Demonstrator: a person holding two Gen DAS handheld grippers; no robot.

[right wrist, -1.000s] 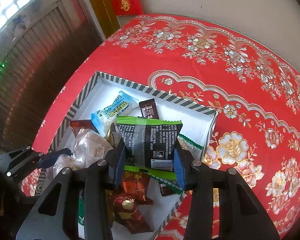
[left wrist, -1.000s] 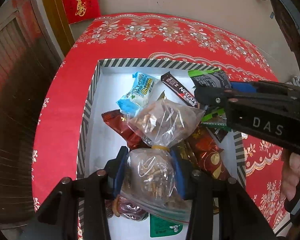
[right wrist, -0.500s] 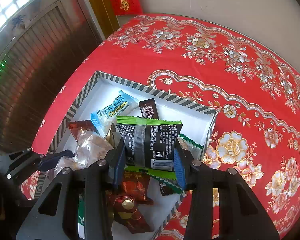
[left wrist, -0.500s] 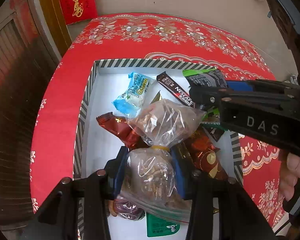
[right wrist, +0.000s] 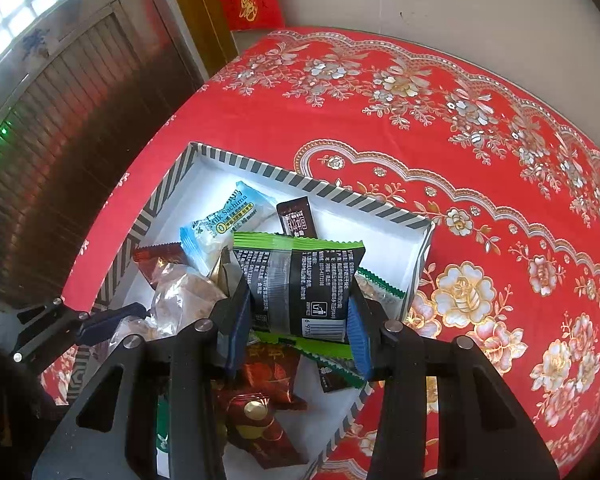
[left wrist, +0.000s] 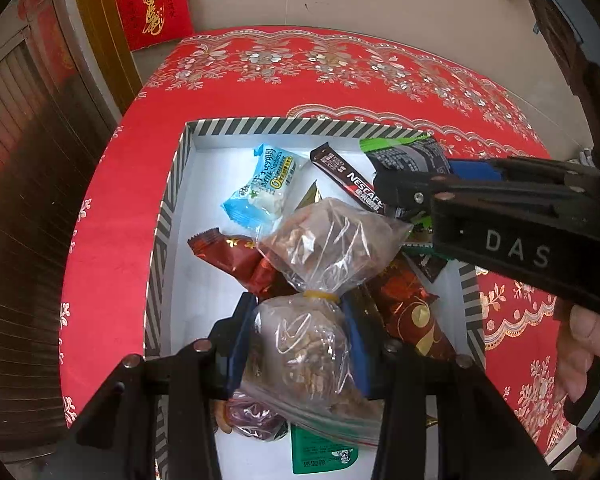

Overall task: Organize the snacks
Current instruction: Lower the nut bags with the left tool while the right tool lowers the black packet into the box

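Both tongs have something pinched. From the left wrist view, the left gripper (left wrist: 298,344) presses its blue pads against a clear bag of nuts (left wrist: 316,300), tied with a yellow band, held over the striped box (left wrist: 168,216) on the red tablecloth (left wrist: 112,240). Below the bag lie a blue Sachima packet (left wrist: 266,190), a Nescafe stick (left wrist: 348,180) and red-wrapped sweets (left wrist: 236,256). The right gripper (left wrist: 404,196) reaches in from the side, clutching a green-and-black packet (left wrist: 404,156). From the right wrist view, the right gripper (right wrist: 298,324) squeezes that green-and-black packet (right wrist: 300,280) upright above the box (right wrist: 380,208), with the left gripper (right wrist: 112,320) at the lower left beside the nut bag (right wrist: 180,296).
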